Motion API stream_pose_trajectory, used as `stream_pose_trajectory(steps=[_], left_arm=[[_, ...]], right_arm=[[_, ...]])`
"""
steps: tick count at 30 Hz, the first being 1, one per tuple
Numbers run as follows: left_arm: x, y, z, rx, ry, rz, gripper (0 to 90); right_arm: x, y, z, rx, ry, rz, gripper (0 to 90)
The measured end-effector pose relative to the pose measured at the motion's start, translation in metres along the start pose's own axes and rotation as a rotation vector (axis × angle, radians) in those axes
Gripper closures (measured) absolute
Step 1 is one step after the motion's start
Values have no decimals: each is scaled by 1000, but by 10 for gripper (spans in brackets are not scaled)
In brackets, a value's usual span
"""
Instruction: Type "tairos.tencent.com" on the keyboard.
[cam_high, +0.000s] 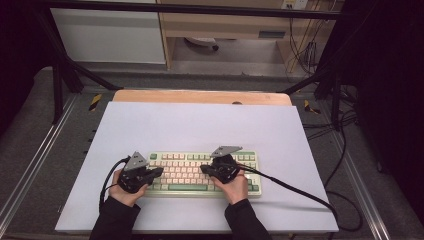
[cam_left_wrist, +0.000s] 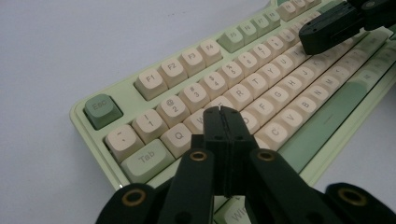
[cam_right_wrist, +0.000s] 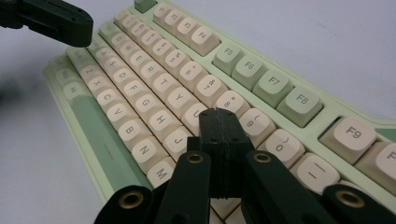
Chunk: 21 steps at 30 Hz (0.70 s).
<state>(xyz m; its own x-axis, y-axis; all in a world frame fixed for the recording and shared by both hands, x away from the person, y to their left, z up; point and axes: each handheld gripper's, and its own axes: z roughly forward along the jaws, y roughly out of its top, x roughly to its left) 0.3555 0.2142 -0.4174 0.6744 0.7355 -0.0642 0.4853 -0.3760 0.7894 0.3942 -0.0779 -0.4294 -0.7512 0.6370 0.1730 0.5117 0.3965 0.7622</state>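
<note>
High view
Keyboard (cam_high: 200, 172): lies on a white sheet (cam_high: 200, 125) that covers the table, near the sheet's front edge, long side toward the person.
Left gripper (cam_high: 159, 171): over the keyboard's left end, tip pointing right toward the keys.
Right gripper (cam_high: 204, 169): over the keyboard's right half, tip pointing left; its cable (cam_high: 300, 192) trails off to the right of the keyboard.
Gap: the two tips face each other above the middle keys, apart.

Left gripper view
Left gripper (cam_left_wrist: 221, 111): jaws pressed together with nothing between them, tip over the W/E keys of the keyboard (cam_left_wrist: 154, 79).
Right gripper (cam_left_wrist: 308, 37): farther along the keyboard, above the upper letter rows.

Right gripper view
Right gripper (cam_right_wrist: 219, 112): jaws together, holding nothing, tip over the keys near U, I and J of the keyboard (cam_right_wrist: 261, 74).
Left gripper (cam_right_wrist: 84, 23): at the keyboard's far left end, above the edge keys.
</note>
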Motion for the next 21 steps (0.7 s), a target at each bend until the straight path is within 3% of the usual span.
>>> stream_pose_trajectory(steps=[15, 21], left_arm=[[0, 0, 0, 1, -1, 2, 899], [-1, 0, 0, -1, 0, 0, 899]], right_arm=[[1, 0, 8, 7, -9, -9, 900], [3, 2, 0, 0, -7, -32, 900]])
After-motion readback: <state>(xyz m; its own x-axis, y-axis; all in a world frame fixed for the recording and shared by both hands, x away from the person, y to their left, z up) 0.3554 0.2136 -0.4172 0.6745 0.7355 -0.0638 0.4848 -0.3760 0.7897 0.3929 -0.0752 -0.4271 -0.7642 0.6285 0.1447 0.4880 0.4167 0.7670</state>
